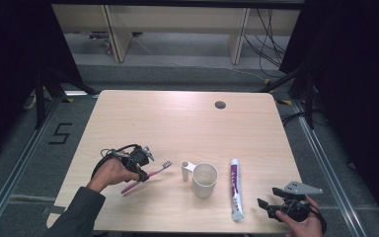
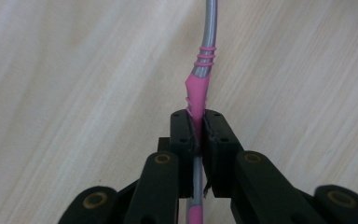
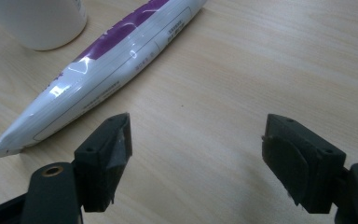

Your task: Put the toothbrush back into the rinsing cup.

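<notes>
Left gripper point(image 1: 143, 174) is clamped on the pink toothbrush point(image 1: 148, 176) at the mug's point(image 1: 204, 179) 9 o'clock, right gripper point(image 1: 270, 198) gapes empty; lift level, bristles clear of rim.

A black "5" on the floor point(image 1: 59, 133) left of the table; toothpaste tube point(image 3: 107, 60) print unreadable.

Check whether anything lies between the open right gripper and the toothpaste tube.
Nothing visible does. The right gripper hangs open just beside the toothpaste tube, with bare table between them. The cup stands on the tube's far side, out of the way.
</notes>
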Motion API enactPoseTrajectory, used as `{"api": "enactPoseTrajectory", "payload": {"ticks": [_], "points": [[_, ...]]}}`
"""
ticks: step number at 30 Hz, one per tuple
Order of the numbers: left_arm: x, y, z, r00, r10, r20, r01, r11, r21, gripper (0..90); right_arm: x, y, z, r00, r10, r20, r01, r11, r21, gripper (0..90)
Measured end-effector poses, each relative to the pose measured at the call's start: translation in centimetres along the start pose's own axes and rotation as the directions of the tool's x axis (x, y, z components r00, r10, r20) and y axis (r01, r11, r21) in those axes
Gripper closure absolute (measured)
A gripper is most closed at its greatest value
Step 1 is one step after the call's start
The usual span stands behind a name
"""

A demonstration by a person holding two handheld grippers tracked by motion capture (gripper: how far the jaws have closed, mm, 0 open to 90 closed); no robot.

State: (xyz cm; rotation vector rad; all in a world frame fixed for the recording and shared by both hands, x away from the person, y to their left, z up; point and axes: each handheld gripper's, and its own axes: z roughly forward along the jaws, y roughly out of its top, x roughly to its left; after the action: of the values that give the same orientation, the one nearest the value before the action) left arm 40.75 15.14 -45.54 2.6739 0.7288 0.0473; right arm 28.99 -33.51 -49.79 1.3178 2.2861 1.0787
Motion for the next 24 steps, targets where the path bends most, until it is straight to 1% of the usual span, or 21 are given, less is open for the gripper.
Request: {"api": "enactPoseTrajectory", "payload": {"ticks": [1, 2, 3, 4, 5, 6, 7, 9, 10, 11, 14, 15, 16, 17, 18, 19, 20, 21, 22, 23, 24], "points": [[0.1, -0.1, -0.4, 0.9999, 0.009, -0.006, -0.009, 0.9996, -0.028, 82.8, 0.1, 0.0, -0.1, 1.0, 0.007, 0.003, -0.007, 1.0, -0.007, 25.2], [-0.1, -0.3, -0.6, 0.9998, -0.019, 0.006, 0.019, 0.9982, -0.056, 82.8, 0.0, 0.0, -0.1, 1.0, 0.001, 0.0, -0.001, 1.0, -0.001, 25.2], [0.0, -0.4, -0.9, 1.0, 0.003, -0.003, -0.003, 0.9963, -0.086, 82.8, 0.1, 0.0, -0.1, 0.9998, 0.018, -0.002, -0.018, 1.0, 0.004, 25.2], [-0.3, -0.6, -1.1, 0.9995, -0.031, -0.003, 0.03, 0.9886, -0.147, 82.8, -0.1, 0.0, -0.1, 1.0, 0.0, 0.003, 0.0, 1.0, -0.002, 25.2], [-0.3, -0.7, -1.3, 0.9995, -0.031, -0.001, 0.03, 0.9867, -0.16, 82.8, -0.1, 0.0, -0.1, 1.0, 0.0, 0.003, 0.0, 1.0, -0.002, 25.2], [-0.4, -0.8, -1.5, 0.9997, -0.023, -0.005, 0.022, 0.9823, -0.186, 82.8, 0.1, 0.0, -0.1, 0.9998, 0.021, -0.003, -0.021, 1.0, 0.004, 25.2], [-0.5, -0.9, -1.8, 0.9997, -0.021, -0.01, 0.019, 0.9778, -0.209, 82.8, 0.0, 0.0, -0.1, 1.0, 0.001, 0.003, -0.001, 1.0, -0.001, 25.2], [-0.6, -1.1, -2.1, 0.9998, -0.012, -0.016, 0.007, 0.9689, -0.247, 82.8, 0.1, 0.0, -0.1, 0.9998, 0.017, 0.003, -0.017, 1.0, -0.001, 25.2], [-0.7, -1.2, -2.3, 0.9996, -0.016, -0.024, 0.008, 0.9613, -0.275, 82.8, 0.1, 0.0, -0.1, 0.9998, 0.017, 0.003, -0.017, 1.0, -0.001, 25.2], [-1.0, -1.2, -2.3, 0.9993, -0.031, -0.022, 0.023, 0.9512, -0.308, 82.8, 0.0, 0.0, -0.1, 1.0, -0.002, 0.003, 0.002, 1.0, -0.004, 25.3], [-1.4, -1.3, -2.4, 0.9984, -0.054, -0.018, 0.044, 0.9234, -0.381, 82.8, -0.1, 0.0, 0.0, 1.0, -0.002, 0.009, 0.002, 1.0, -0.007, 25.3], [-1.5, -1.3, -2.4, 0.9983, -0.057, -0.016, 0.046, 0.916, -0.399, 82.8, -0.1, 0.0, 0.0, 1.0, -0.002, 0.009, 0.002, 1.0, -0.007, 25.3], [-1.6, -1.2, -2.4, 0.9993, -0.037, -0.01, 0.03, 0.9171, -0.398, 82.8, 0.0, 0.0, 0.0, 1.0, 0.002, 0.005, -0.002, 1.0, -0.003, 25.3], [-1.6, -1.2, -2.3, 0.9996, -0.027, -0.008, 0.022, 0.9151, -0.403, 82.8, -0.1, 0.0, -0.1, 1.0, 0.002, 0.002, -0.002, 1.0, -0.002, 25.3], [-1.7, -1.2, -2.3, 0.999, -0.041, -0.016, 0.03, 0.9081, -0.418, 82.8, 0.0, 0.0, -0.1, 1.0, 0.004, 0.003, -0.004, 1.0, 0.0, 25.3], [-1.7, -1.2, -2.3, 0.999, -0.039, -0.019, 0.028, 0.9083, -0.417, 82.8, 0.0, 0.0, -0.1, 1.0, 0.004, 0.003, -0.004, 1.0, 0.0, 25.3], [-1.8, -1.2, -2.2, 0.9988, -0.039, -0.03, 0.022, 0.9049, -0.425, 82.8, 0.0, 0.0, 0.0, 1.0, 0.004, 0.003, -0.004, 1.0, -0.004, 25.3], [-1.8, -1.2, -2.2, 0.9983, -0.045, -0.037, 0.024, 0.8982, -0.439, 82.8, 0.2, 0.0, -0.1, 0.9994, 0.035, -0.008, -0.035, 0.999, 0.008, 25.2], [-1.9, -1.1, -2.1, 0.9986, -0.047, -0.026, 0.03, 0.8931, -0.449, 82.8, 0.2, 0.0, -0.1, 0.9994, 0.035, -0.008, -0.035, 0.999, 0.008, 25.2], [-2.0, -1.1, -2.0, 0.9981, -0.054, -0.03, 0.034, 0.8839, -0.466, 82.8, -0.1, 0.0, 0.0, 1.0, -0.003, 0.003, 0.003, 1.0, -0.007, 25.3], [-2.1, -1.1, -2.0, 0.9977, -0.061, -0.029, 0.04, 0.8785, -0.476, 82.8, -0.1, 0.0, 0.0, 1.0, -0.002, 0.004, 0.002, 1.0, -0.007, 25.3]]}}
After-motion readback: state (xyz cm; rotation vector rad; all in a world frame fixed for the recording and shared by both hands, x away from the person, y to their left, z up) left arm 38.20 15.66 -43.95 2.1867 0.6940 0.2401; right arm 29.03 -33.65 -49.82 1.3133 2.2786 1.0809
